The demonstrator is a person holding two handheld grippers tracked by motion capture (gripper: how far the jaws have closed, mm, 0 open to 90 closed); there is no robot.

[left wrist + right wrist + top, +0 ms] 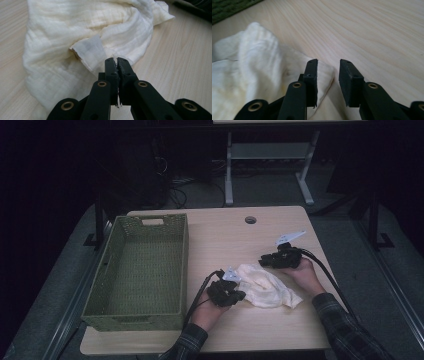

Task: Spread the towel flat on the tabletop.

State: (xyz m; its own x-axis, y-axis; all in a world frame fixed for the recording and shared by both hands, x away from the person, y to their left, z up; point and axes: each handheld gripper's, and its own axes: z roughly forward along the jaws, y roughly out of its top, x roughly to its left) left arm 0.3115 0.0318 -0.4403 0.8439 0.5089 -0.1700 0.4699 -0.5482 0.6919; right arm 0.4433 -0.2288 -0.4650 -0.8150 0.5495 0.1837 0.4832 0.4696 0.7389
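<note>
From the high view I am looking down on a pale wood-grain table [225, 227] with a woven green basket [137, 270] sitting at its left. A crumpled cream cloth [267, 287] is lying on the tabletop between my two hands. The left gripper [239, 296] is resting against the cloth's left edge, and the right gripper [264, 261] is hanging just above its upper right edge.

In the left gripper view I am seeing the cloth [75, 37] as soft, crinkled gauze, bunched in loose folds, with one folded flap standing out. The left gripper [116, 61] is keeping its black jaws pressed together, with thin threads and a sliver of the fabric's edge pinched between the tips.

In the right gripper view the cloth [249, 75] is lying low and to the left, rumpled. The right gripper [328, 67] is holding its jaws spread apart over bare wood, with the left jaw just over the cloth's rounded corner and nothing between the pads.
</note>
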